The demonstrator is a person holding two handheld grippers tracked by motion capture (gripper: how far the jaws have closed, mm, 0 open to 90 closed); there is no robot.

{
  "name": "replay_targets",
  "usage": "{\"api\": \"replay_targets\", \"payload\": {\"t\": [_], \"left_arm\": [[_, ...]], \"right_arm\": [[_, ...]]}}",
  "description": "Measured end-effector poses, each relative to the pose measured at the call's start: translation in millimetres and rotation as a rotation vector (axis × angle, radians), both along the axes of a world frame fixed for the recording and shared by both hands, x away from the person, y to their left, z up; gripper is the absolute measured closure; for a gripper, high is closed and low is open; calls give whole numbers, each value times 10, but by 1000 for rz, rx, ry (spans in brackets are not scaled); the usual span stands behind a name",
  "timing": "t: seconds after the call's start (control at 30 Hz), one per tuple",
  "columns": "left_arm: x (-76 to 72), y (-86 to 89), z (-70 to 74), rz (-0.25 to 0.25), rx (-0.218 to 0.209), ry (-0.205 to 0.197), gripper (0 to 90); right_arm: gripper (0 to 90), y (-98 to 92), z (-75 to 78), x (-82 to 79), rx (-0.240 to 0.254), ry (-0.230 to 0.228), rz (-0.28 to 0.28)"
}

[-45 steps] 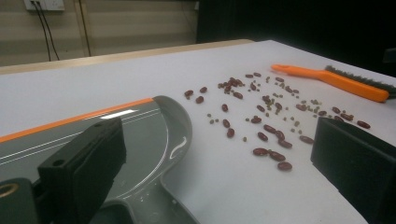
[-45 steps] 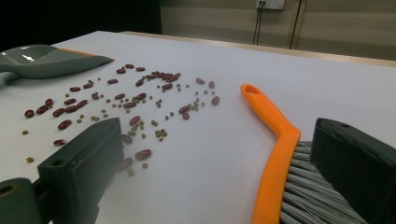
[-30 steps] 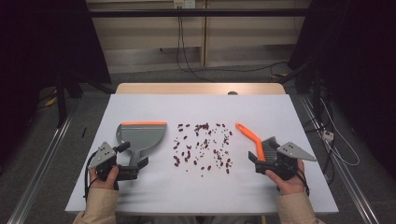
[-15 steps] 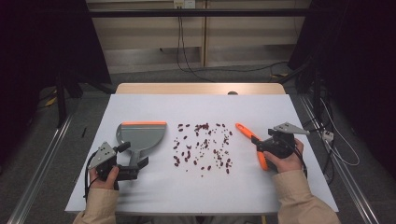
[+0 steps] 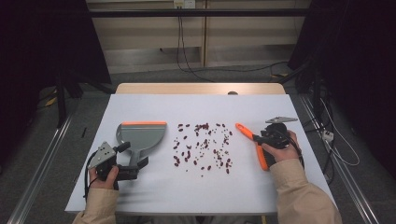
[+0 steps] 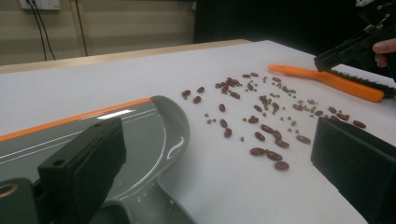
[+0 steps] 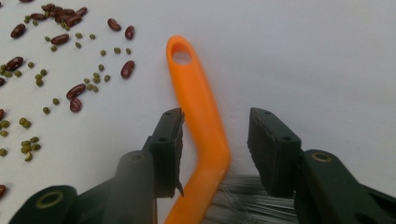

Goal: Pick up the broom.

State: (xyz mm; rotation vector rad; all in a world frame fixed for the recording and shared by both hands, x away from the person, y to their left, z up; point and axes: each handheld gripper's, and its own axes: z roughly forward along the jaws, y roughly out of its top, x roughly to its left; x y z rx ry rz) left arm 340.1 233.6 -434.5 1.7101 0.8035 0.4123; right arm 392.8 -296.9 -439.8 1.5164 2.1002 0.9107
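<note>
While the left gripper (image 5: 125, 161) rests at the near left of the white table (image 5: 140, 200), its jaws stand wide apart on either side of the handle of the grey dustpan (image 5: 141, 137), and no pad presses on it. In the left gripper view one black jaw lies over the pan's grey surface and the other stands clear on bare table to the right. The dustpan lies flat, with its orange front edge (image 5: 144, 123) facing away from the person.

On the right side, the right gripper (image 5: 261, 137) is held by the person's hand (image 5: 282, 149) over the orange brush (image 5: 251, 142). Its jaws have just been closing, with the brush handle between them. In the right gripper view the handle (image 7: 198, 107) runs up between the two jaws: one pad is touching or just beside it, and a gap remains to the other pad, so the grip is not yet made. The brush lies on the table, bristles (image 7: 247, 203) toward the person and the handle's hanging hole (image 7: 182, 57) pointing away.

Between dustpan and brush, red beans (image 5: 203, 147) and small green beans (image 7: 35, 144) lie scattered loosely. Beyond them the table surface runs to its wooden far edge (image 5: 201, 88).
</note>
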Motion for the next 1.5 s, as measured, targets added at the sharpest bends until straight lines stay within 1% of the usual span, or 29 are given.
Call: {"api": "replay_targets", "payload": {"t": [0.03, 0.07, 0.1, 0.13, 0.27, 0.3, 0.33, 0.4, 0.43, 0.5, 0.57, 0.6, 0.63, 0.67, 0.73, 0.77, 0.87, 0.9, 1.03, 1.07, 1.1, 1.17, 1.27, 1.33, 1.37, 1.4, 1.43, 1.47, 1.5], "left_arm": [[0, 1, 0, 0, 0, 0, 31], [1, 1, -1, 1, 0, 0, 31], [1, 1, -1, 1, 0, 0, 31], [1, 0, -1, 1, 0, 1, 31], [4, 0, -2, -4, 7, 0, 31], [4, -1, -3, -3, 6, 1, 31], [5, 0, -4, -3, 7, 1, 31], [5, 0, -4, -2, 7, 2, 31], [5, 0, -5, -1, 7, 2, 31], [5, -2, -5, -4, 8, 2, 31], [3, -2, -5, -2, 8, 0, 31], [3, -1, -5, -3, 8, -2, 31], [2, 1, -3, -2, 9, -3, 31], [1, 3, -2, -2, 9, -3, 31], [-2, 6, -2, -2, 9, -3, 31], [-2, 6, -3, -2, 9, -2, 31], [-3, 3, -3, -5, 8, -5, 31], [-2, 2, -4, -5, 8, -5, 31], [-1, 8, 0, 2, 3, -6, 31], [-1, 11, 3, 3, 5, -8, 31], [-2, 12, 4, 4, 5, -9, 31], [-2, 8, 3, 0, 4, -10, 31], [-5, 12, 11, 0, 8, -13, 30], [-1, 22, 17, 8, 4, -18, 31], [-1, 22, 17, 8, 4, -18, 31], [0, 18, 14, 7, 2, -15, 31], [0, 16, 12, 7, 3, -13, 31], [1, 7, 10, 5, 4, -13, 31], [1, 7, 10, 5, 4, -13, 31]], "right_arm": [[570, 1, -9, 14, -2, 17, 6], [585, 10, -27, 34, -6, 62, 1], [585, 10, -27, 34, -6, 62, 1], [587, 26, -45, 42, -10, 83, 0], [619, 44, -74, 70, -15, 124, 1], [619, 44, -74, 70, -15, 124, 1], [634, 51, -96, 84, -19, 138, -2], [644, 52, -99, 87, -26, 139, -1], [656, 70, -93, 97, -43, 152, -5], [657, 87, -88, 119, -66, 159, 8], [663, 90, -78, 153, -70, 184, 15], [667, 86, -76, 168, -57, 198, 3], [667, 86, -76, 168, -57, 198, 3], [670, 93, -73, 184, -63, 207, -1], [681, 136, -52, 219, -94, 233, -6], [681, 136, -52, 219, -94, 233, -6], [687, 111, -45, 255, -69, 264, -13], [688, 111, -44, 258, -67, 267, -15], [691, 95, -52, 238, -60, 248, -9], [691, 95, -52, 238, -60, 248, -9], [692, 82, -53, 230, -46, 244, -13], [693, 82, -51, 230, -48, 242, -11], [694, 65, -33, 219, -37, 219, -4], [698, 54, -12, 205, -30, 193, 1], [698, 54, -12, 205, -30, 193, 1], [700, 41, 14, 194, -28, 171, 2], [701, 18, 53, 174, 0, 143, -1], [702, -18, 102, 139, 34, 96, -8], [702, -18, 102, 139, 34, 96, -8]]}}
